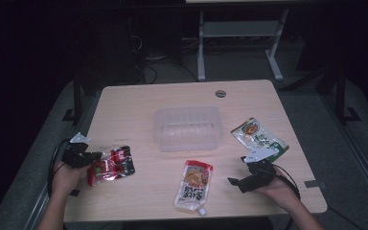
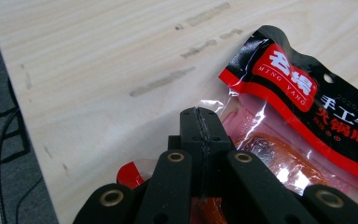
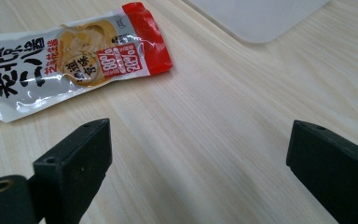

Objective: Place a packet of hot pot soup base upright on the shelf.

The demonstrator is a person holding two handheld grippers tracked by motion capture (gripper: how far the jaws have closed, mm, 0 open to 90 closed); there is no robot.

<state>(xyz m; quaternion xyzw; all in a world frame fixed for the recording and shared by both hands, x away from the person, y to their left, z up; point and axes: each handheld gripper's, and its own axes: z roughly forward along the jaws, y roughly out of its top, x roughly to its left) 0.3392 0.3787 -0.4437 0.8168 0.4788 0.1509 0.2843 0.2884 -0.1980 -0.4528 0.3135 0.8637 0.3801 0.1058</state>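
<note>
The light wood table stands in a dim room and carries a clear plastic container at its centre, with three sauce pouches lying around it. Your left gripper has its fingers pressed together on the near edge of the red and black hotpot-base pouch, which lies flat near the table's left edge, well apart from the container. In the left gripper view the fingertips pinch the pouch's clear sealed margin, not its filled body. Your right gripper rests near the table's front right with its fingers spread wide and nothing between them. It sits between the white sesame-paste pouch and the green and white pouch. The step in hand appears to be the pick-up of the red pouch, with the grasp made and the lift not yet begun. The likely next move is a lift and a carry toward the container. Raise the pouch enough to clear the container wall before you move across. Expect the filled body to hang and swing below the pinch; a thin, slippery margin may slide out, so keep the grip firm and move smoothly.
</note>
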